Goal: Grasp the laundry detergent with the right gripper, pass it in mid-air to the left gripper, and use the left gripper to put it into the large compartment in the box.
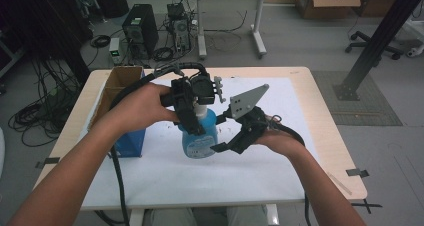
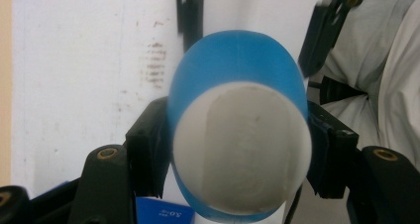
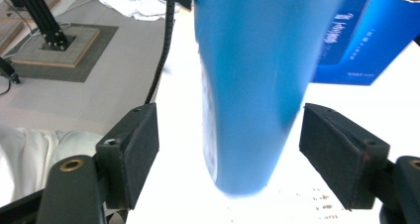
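Note:
A blue plastic bottle with a white top stands upright over the white mat at mid-table. My left gripper comes down from above and is shut on the bottle's upper part. In the left gripper view the white top sits wedged between both pads. My right gripper reaches in from the right at the bottle's lower body. In the right gripper view the blue body hangs between the pads, with a gap on each side. Whether the base rests on the mat I cannot tell.
An open blue cardboard box stands at the table's left, close to my left forearm; its printed side lies behind the bottle. Bare mat lies in front and to the right. A black frame post rises beyond the table's far right corner.

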